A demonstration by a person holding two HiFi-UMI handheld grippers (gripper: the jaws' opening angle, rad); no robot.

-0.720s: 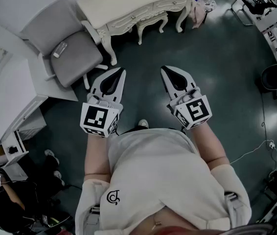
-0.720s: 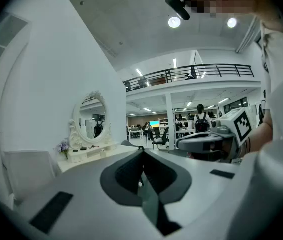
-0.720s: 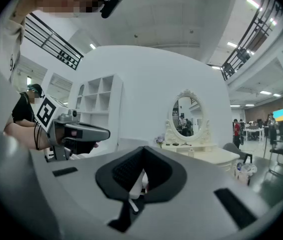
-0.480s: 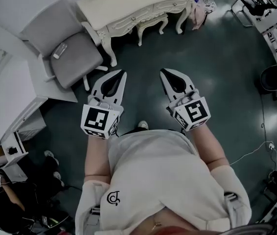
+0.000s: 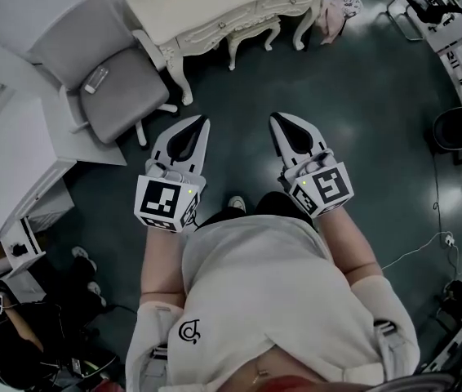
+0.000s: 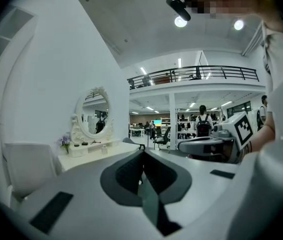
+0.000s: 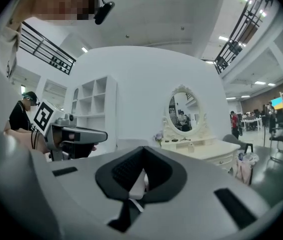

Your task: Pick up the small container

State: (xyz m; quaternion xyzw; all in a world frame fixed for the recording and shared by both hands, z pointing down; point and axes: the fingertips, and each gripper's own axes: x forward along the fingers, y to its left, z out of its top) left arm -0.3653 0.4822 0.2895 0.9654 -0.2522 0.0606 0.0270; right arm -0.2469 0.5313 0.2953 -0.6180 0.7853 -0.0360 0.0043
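Observation:
I stand on a dark floor and hold both grippers at waist height, side by side, pointing at a white vanity desk (image 5: 215, 11). My left gripper (image 5: 205, 120) is shut with nothing in it, its jaws meeting in a point. My right gripper (image 5: 273, 118) is also shut and empty. In the left gripper view a small pale container (image 6: 103, 148) stands on the desk top (image 6: 96, 156) near an oval mirror (image 6: 95, 114). The same container (image 7: 191, 145) shows in the right gripper view. Both grippers are well short of the desk.
A grey padded chair (image 5: 113, 80) with a small flat object (image 5: 96, 78) on its seat stands left of the desk. White cabinets (image 5: 11, 162) line the left side. A pink cloth (image 5: 333, 11) hangs at the desk's right end. Cables (image 5: 427, 247) lie on the floor at right.
The head view has shifted a little, so the desk and chair sit slightly higher in the picture. Both grippers stay shut and side by side, almost where they were.

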